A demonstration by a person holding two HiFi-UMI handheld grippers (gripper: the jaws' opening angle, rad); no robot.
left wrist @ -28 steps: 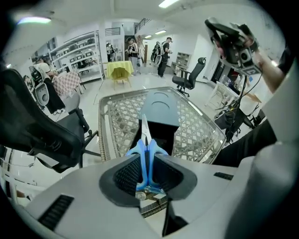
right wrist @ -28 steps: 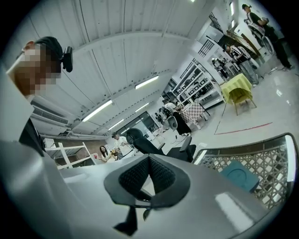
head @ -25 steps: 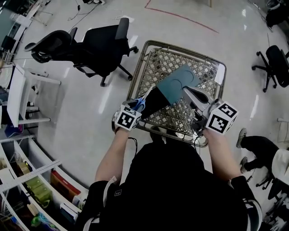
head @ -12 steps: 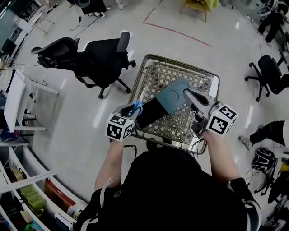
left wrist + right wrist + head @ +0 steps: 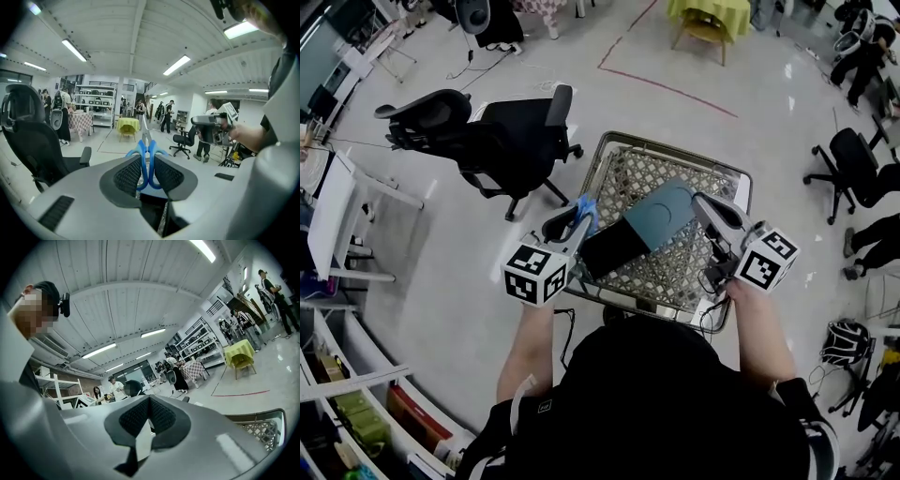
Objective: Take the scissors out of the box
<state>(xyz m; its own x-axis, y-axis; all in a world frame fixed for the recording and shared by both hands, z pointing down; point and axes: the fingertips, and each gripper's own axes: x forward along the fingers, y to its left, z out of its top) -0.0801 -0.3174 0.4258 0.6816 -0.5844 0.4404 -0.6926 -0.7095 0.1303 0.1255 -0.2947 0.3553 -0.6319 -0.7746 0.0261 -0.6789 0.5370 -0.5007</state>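
My left gripper (image 5: pixel 579 223) is shut on the blue-handled scissors (image 5: pixel 586 206), held up over the left rim of the wire cart (image 5: pixel 675 150). In the left gripper view the blue handles of the scissors (image 5: pixel 139 157) sit pinched between the pads of the gripper (image 5: pixel 148 165), blades pointing away. The box (image 5: pixel 637 230), teal at one end and black at the other, hangs tilted over the cart. My right gripper (image 5: pixel 705 206) is shut on its teal end. In the right gripper view a thin edge of the box (image 5: pixel 142 441) is clamped in the gripper (image 5: pixel 149 417).
Black office chairs stand to the cart's left (image 5: pixel 502 131) and at the far right (image 5: pixel 853 164). A white desk (image 5: pixel 333 211) and shelves (image 5: pixel 356 375) line the left side. A yellow-covered table (image 5: pixel 708 14) stands beyond, with people at the right edge.
My left gripper has risen with the scissors, lifting them clear of the box's black end. The right gripper and the box have come up a little.
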